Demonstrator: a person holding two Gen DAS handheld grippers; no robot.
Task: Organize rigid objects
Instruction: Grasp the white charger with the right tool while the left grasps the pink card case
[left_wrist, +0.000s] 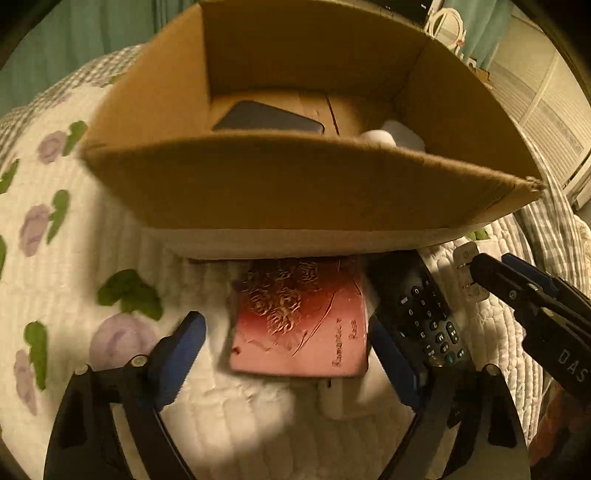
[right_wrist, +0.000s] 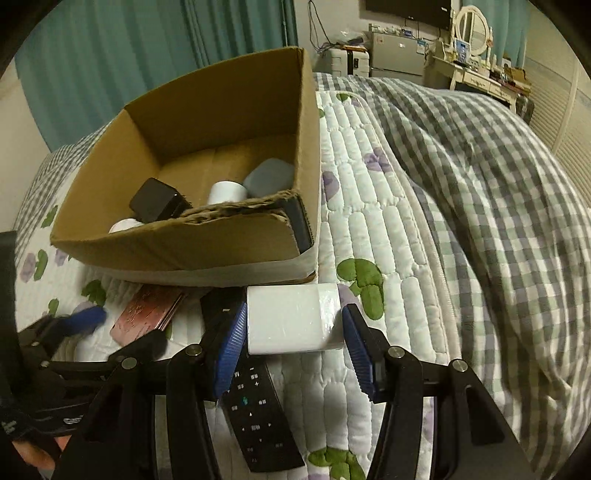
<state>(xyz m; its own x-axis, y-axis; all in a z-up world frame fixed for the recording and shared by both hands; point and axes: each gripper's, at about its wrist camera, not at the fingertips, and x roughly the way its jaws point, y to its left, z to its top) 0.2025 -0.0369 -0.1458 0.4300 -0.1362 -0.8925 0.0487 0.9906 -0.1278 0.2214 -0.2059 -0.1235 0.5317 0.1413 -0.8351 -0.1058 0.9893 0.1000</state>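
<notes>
Two claws are worked beside a cardboard box (right_wrist: 177, 243) on the bed (right_wrist: 373, 236).
Left claw (left_wrist: 284, 343) is spread open around a pink case (left_wrist: 303, 325); a white roll (right_wrist: 293, 317) is gripped by the right claw (right_wrist: 293, 341).

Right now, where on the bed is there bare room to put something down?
Bare quilt lies between the cardboard box and the checked blanket. In front of the box it's crowded: pink case, remote, white roll.

Quilted bed (right_wrist: 373, 206) — cardboard box (right_wrist: 177, 247), pink case (left_wrist: 303, 325), remote (right_wrist: 258, 417), checked blanket (right_wrist: 498, 184).
</notes>
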